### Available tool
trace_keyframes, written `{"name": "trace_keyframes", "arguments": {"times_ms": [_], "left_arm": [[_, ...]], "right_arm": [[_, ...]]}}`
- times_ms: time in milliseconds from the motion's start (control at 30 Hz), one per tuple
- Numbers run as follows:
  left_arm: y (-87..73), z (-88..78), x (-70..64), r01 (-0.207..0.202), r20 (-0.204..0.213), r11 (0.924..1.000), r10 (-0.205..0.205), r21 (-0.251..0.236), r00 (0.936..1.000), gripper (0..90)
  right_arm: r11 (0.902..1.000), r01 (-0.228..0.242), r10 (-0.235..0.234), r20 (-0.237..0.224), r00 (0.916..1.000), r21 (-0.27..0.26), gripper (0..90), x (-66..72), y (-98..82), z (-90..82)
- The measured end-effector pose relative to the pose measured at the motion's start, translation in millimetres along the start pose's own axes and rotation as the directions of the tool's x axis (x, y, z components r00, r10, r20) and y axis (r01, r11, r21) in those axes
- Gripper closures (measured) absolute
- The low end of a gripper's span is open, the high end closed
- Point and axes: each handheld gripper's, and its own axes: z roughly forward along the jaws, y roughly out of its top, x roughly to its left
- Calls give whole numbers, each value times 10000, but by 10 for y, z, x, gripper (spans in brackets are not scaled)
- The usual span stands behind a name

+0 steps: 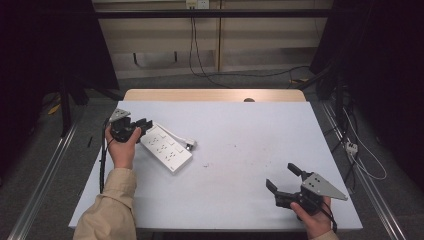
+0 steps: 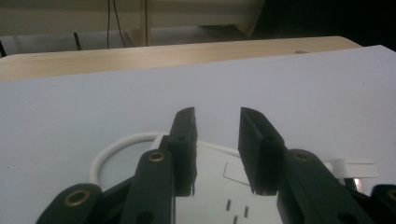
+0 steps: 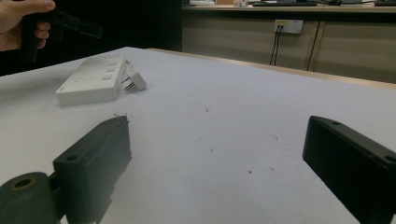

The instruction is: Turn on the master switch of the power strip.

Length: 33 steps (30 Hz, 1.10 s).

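White power strip [image 1: 165, 148] lying flat and slanted on the pale grey table sheet [image 1: 240, 150], toward the sheet's left side, well short of its middle. White cord [image 2: 109, 156] looping out from the strip's far end; white plug [image 1: 190, 145] resting just beside the strip's long edge, on the side facing the sheet's centre.

Left gripper [image 1: 141, 124] held by the left hand [image 1: 121, 145] right at the strip's far-left end, black jaws pointing over that end. Seen from the left gripper view [image 2: 217, 135]: jaws standing on either side of the strip's end, a clear gap between them, socket slots visible below. Not clamped; whether the pads touch the strip's sides cannot be told. Beige sleeve [image 1: 110, 210] running down from that hand toward the near edge, left of the strip.

Right gripper [image 1: 285, 180] well apart from the strip, near the sheet's front right corner, held by the right hand [image 1: 312, 220]. Jaws spread wide, nothing between them. From the right gripper view [image 3: 217, 154]: bare sheet between the two black jaws, strip [image 3: 91, 80] far off at upper left.

Pale wooden table edge [image 1: 215, 95] showing beyond the sheet, behind the strip.
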Motion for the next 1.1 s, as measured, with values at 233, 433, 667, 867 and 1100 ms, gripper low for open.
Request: {"name": "trace_keyframes", "arguments": {"times_ms": [233, 433, 667, 867, 1100], "left_arm": [[-14, 30, 11, 27, -27, 10000, -27, 81, 10000, 702], [-26, 44, 44, 31, -155, 9998, -28, 179, 9999, 747], [-44, 57, 83, 201, -319, 9996, -194, 209, 9993, 760], [-57, 86, 95, 168, -421, 9991, -151, 388, 9990, 784], [-79, 121, 116, 90, -545, 9984, -60, 557, 9985, 811]], "right_arm": [[10000, -17, 16, -27, 10000, -17, 75, 1, 0, 1], [10000, -32, 32, -31, 10000, -17, 74, -2, 0, 0], [10000, -52, 52, -35, 10000, -20, 73, -4, -1, 0], [10000, -50, 50, -46, 10000, -13, 73, -2, -1, 1], [10000, -68, 68, -38, 10000, -15, 73, -7, -2, -1]]}}
